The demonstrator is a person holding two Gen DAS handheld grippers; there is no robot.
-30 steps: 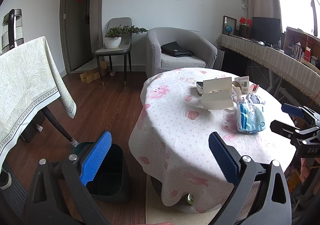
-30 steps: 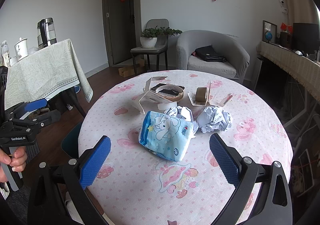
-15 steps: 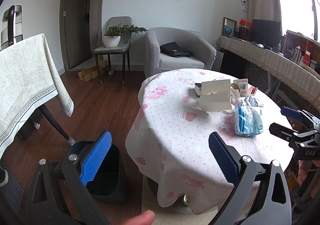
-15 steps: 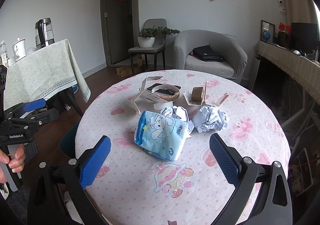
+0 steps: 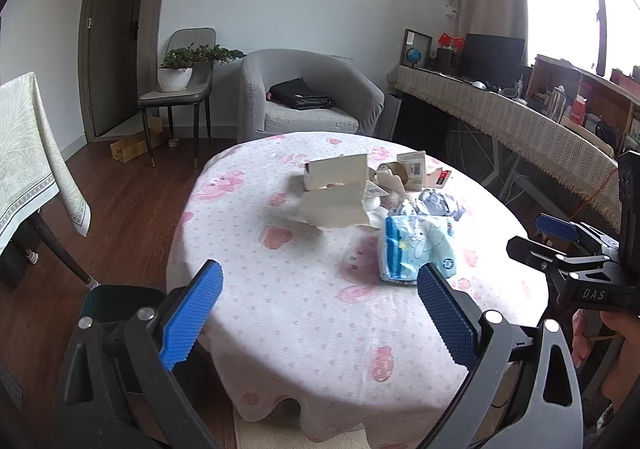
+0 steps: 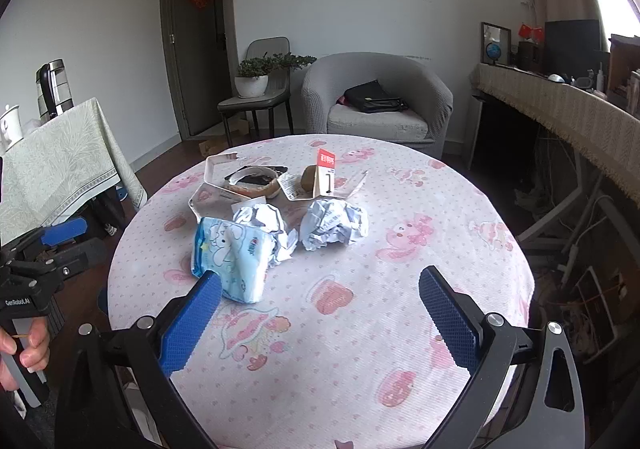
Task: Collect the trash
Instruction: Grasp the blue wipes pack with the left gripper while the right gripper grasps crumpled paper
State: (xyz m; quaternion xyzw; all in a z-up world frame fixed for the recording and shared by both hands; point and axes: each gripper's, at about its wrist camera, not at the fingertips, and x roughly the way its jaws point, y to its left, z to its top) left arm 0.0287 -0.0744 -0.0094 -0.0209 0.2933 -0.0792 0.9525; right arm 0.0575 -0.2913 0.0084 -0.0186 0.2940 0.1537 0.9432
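Near the middle of the surface (image 6: 460, 209) lies the blue tissue pack (image 6: 230, 257), just ahead-left of the right gripper (image 6: 320, 315), the nearer one (both empty, fingers spread wide); the left gripper (image 5: 318, 309) faces it from across the cloth.

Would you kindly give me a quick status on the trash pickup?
Left gripper open, empty. Right gripper open, empty. Blue packet, paper balls and box on table, untouched. Bin on floor, left of table.
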